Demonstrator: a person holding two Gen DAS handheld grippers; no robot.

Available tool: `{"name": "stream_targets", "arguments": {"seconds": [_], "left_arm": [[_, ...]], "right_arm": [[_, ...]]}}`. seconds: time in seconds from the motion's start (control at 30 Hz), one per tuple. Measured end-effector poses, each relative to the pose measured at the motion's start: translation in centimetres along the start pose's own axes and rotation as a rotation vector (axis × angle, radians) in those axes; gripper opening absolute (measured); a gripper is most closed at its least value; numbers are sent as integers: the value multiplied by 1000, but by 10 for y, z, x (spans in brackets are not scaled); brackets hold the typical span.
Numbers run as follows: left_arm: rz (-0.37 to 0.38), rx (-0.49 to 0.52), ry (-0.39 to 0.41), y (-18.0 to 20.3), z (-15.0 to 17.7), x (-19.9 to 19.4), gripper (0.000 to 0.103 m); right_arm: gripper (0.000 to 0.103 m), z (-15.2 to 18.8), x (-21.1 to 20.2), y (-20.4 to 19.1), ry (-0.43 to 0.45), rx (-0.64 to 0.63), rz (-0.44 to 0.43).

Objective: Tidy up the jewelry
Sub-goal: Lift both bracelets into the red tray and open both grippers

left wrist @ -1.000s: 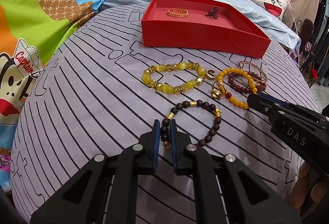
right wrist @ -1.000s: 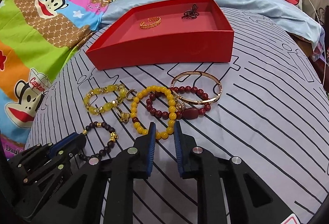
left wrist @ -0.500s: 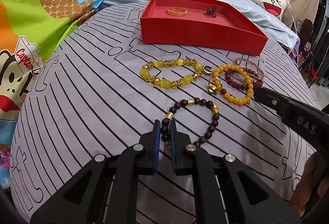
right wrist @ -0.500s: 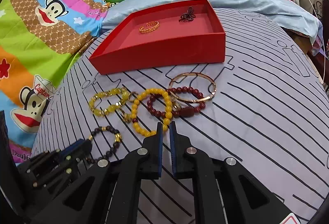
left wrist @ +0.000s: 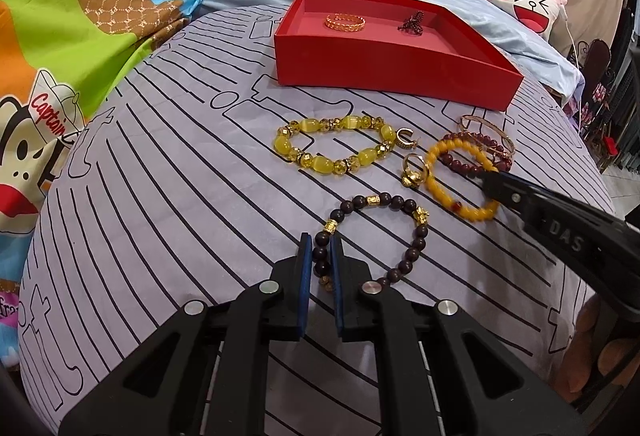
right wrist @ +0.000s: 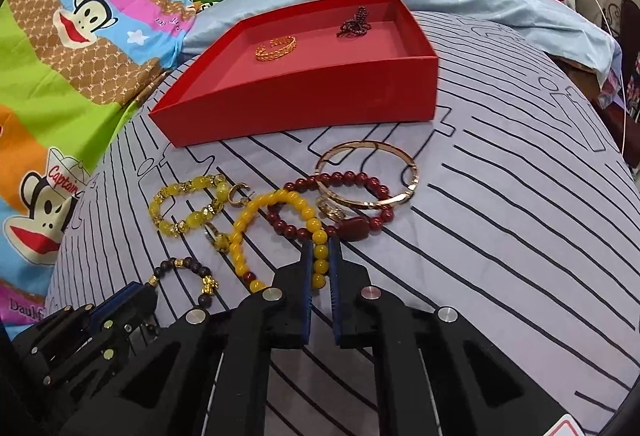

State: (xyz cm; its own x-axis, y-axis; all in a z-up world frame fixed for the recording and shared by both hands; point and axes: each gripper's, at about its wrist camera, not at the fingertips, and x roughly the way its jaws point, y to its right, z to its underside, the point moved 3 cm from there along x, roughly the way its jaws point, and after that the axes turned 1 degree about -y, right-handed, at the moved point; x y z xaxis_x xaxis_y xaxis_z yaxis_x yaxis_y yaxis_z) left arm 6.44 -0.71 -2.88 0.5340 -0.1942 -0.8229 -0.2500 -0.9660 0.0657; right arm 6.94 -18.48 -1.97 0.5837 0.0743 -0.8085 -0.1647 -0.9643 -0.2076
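- Your left gripper is closed on the near side of the dark bead bracelet, which lies on the striped cloth.
- Your right gripper has its jaws narrow around the beads of the yellow bead bracelet.
- The yellow loop overlaps the red bead bracelet, so lift straight up and slowly.
- Carry both to the red tray, which already holds a gold ring band, and release only above its floor.
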Motion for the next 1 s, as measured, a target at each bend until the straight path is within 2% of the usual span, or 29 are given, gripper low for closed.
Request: {"name": "stream_targets", "arguments": {"seconds": [0.6,0.83,1.0], "left_arm": [[84,-10,40,8,-23,-48,7],[118,35,80,23,-49,-72,7],[156,77,108,36,-80,-80,7]], "right_arm": [[7,-11,-87,21,113,6,-21],[7,-22,-100,22,143,-15,-21],[7,-48,-104,20,174,-41,-21]]}}
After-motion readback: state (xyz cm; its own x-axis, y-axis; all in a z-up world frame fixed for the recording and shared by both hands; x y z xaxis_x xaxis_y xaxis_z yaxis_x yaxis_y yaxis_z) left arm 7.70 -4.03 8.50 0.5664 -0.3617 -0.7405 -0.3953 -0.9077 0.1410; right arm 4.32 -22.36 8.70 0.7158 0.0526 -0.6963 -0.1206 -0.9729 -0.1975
